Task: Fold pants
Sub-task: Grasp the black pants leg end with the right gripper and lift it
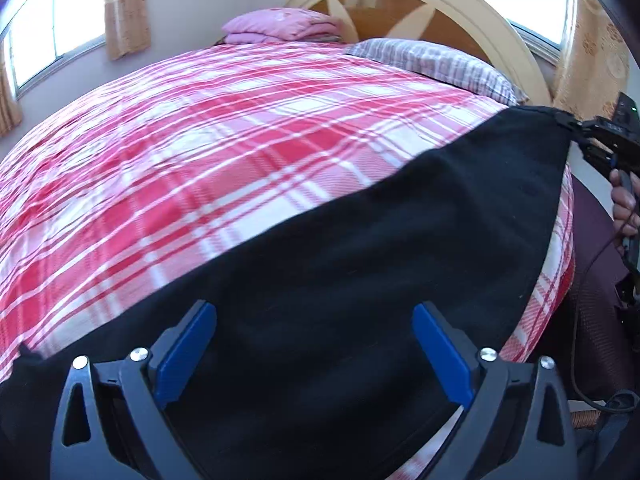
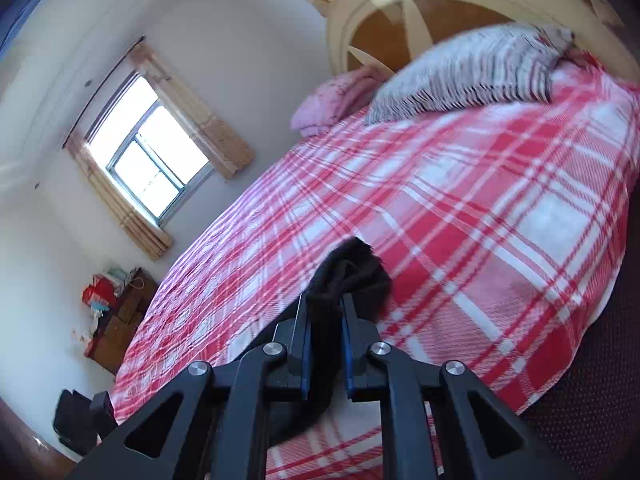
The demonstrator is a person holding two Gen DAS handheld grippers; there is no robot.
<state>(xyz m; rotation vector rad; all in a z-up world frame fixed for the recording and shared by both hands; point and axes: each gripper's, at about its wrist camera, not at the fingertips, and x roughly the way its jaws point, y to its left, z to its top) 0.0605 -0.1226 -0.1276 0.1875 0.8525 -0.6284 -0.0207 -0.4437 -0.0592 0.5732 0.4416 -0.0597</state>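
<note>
Black pants lie spread across the near edge of a bed with a red and white plaid cover. My left gripper is open, its blue pads wide apart just above the black cloth. My right gripper is shut on a bunched corner of the pants, held above the plaid cover. In the left wrist view the right gripper pinches the far right corner of the pants and lifts it taut.
A striped pillow and a folded pink blanket lie by the round wooden headboard. Windows with curtains are on the walls. A brown cabinet with clutter stands by the far wall.
</note>
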